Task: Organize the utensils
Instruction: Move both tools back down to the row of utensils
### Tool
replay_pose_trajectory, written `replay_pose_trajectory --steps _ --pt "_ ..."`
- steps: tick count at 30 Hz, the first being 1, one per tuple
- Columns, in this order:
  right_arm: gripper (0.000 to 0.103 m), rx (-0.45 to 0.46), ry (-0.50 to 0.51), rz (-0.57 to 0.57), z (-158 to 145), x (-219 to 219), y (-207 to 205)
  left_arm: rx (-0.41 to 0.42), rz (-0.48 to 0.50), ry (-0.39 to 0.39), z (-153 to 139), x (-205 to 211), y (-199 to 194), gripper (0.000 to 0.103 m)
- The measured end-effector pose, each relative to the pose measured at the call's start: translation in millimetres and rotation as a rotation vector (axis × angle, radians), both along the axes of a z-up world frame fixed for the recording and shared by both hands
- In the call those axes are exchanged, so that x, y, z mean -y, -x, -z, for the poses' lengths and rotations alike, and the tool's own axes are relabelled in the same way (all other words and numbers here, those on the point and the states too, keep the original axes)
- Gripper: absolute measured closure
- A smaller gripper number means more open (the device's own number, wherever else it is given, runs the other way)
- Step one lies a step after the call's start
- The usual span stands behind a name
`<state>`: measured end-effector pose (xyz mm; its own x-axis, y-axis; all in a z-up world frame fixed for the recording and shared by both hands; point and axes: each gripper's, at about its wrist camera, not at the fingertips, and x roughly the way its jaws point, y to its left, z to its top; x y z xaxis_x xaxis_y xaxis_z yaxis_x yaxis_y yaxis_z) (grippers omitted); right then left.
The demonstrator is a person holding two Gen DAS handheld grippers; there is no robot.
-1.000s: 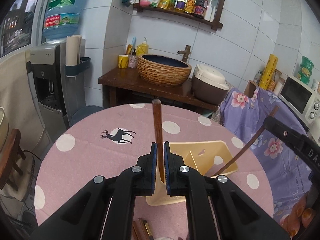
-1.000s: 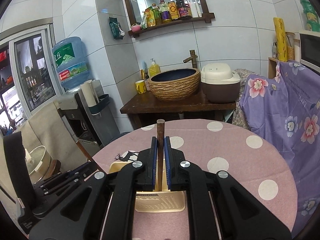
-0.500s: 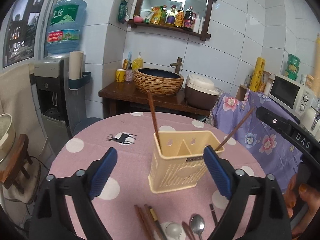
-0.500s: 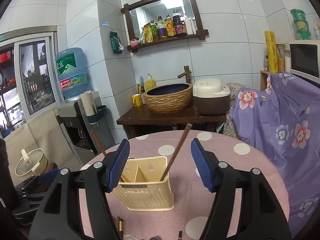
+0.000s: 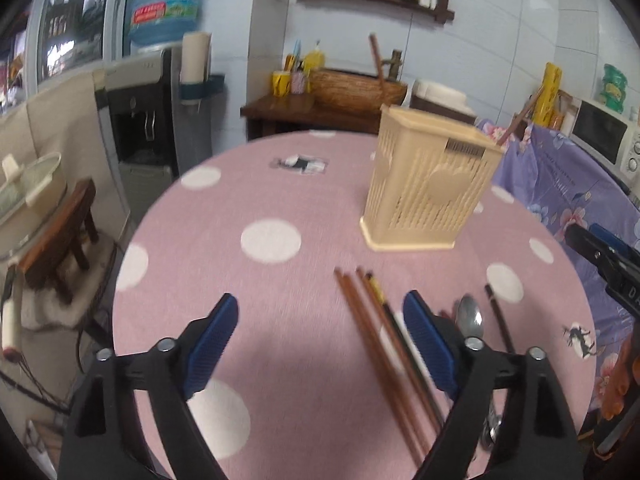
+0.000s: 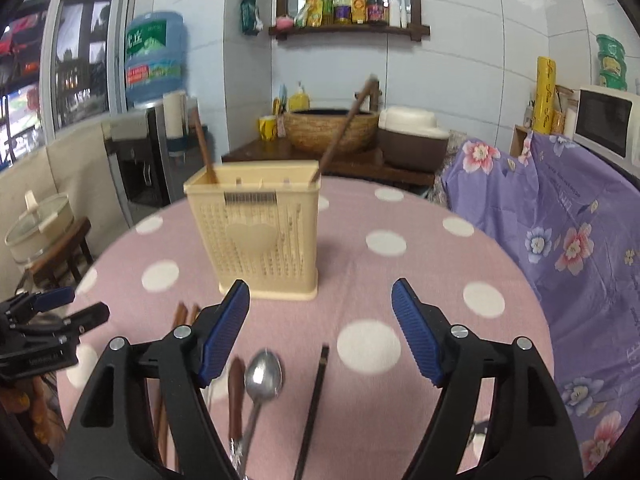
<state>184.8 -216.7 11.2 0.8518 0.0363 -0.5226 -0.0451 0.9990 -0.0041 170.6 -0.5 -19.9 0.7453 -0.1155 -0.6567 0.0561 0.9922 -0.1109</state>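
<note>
A cream slotted utensil holder [image 5: 430,188] [image 6: 258,238] stands on the pink dotted table [image 5: 280,280]. One brown chopstick [image 6: 203,148] leans out of its left side and another [image 6: 344,128] out of its right. Brown chopsticks [image 5: 380,352], a metal spoon [image 6: 262,376], a brown-handled utensil [image 6: 236,392] and a dark chopstick [image 6: 314,404] lie on the table in front of the holder. My left gripper [image 5: 320,340] is open and empty, low over the table left of the loose chopsticks. My right gripper [image 6: 320,324] is open and empty above the spoon and dark chopstick.
A purple flowered cloth [image 6: 560,240] covers furniture to the right of the table. A dark wooden side table [image 6: 320,160] with a woven basin and rice cooker stands behind. A water dispenser [image 5: 152,120] and a wooden stool [image 5: 60,232] stand to the left.
Both grippers let go of their chopsticks, which now stand in the holder. Both opened wide, drew back and dropped low towards the loose utensils at the table's near side.
</note>
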Motion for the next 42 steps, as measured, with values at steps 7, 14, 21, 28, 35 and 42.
replay_pose_trajectory --steps 7,14,21,28,35,42 --pt "0.030 -0.139 0.009 0.018 56 2 14 -0.111 -0.016 0.018 37 -14 12 0.059" --pt "0.042 -0.209 0.003 0.013 75 0 12 -0.152 0.034 0.047 49 -3 12 0.071" --pt "0.054 -0.277 0.012 0.009 92 -7 6 -0.168 0.070 0.035 55 15 14 0.072" --pt "0.065 -0.308 0.055 0.034 103 -5 3 -0.177 0.088 0.021 57 28 12 0.072" --pt "0.071 -0.306 0.045 0.033 103 0 3 -0.191 0.107 0.019 60 42 10 0.072" --pt "0.071 -0.303 0.036 0.033 103 2 4 -0.185 0.084 -0.037 61 49 8 0.072"
